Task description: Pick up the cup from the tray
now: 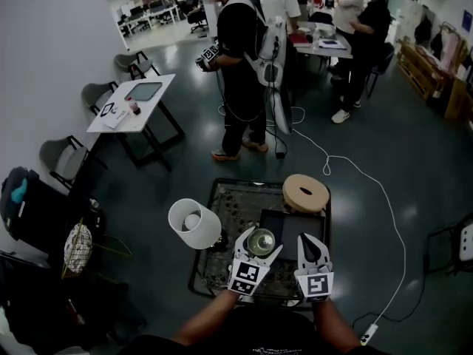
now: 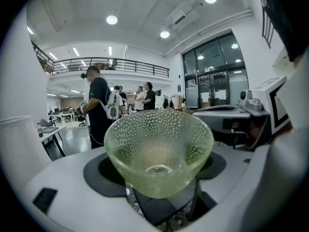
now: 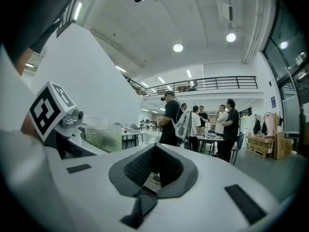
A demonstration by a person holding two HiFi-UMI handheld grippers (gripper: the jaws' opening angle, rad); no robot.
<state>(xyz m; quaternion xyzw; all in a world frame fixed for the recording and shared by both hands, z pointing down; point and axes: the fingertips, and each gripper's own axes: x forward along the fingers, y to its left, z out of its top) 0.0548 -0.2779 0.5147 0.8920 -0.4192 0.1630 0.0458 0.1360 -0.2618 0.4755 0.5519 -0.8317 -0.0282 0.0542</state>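
Cup (image 1: 260, 241) sits between the jaws of my left gripper (image 1: 259, 247), over the tray (image 1: 236, 202). The jaws stand wide and press on its lower wall from both sides. It is green pebbled glass, flared wide at the rim and narrow at the foot. I judge it light and stiff but breakable. The dimples should give the pads some bite, yet the taper could let it ride up or tip if I squeeze too hard. Low on the body, near the foot, looks like the safest place to hold it, with the rim kept level.

My right gripper (image 1: 311, 240) hangs just beside it, jaws together on nothing.

The head view shows the layout: the cup above the tray's patterned top, a black mat (image 1: 290, 229) beside it and a white shade (image 1: 194, 224) to the left. The left gripper view shows the cup (image 2: 159, 149) empty inside and how low the pads sit. I cannot tell there whether the foot is clear of the tray. The right gripper view catches only the cup's side (image 3: 103, 137).
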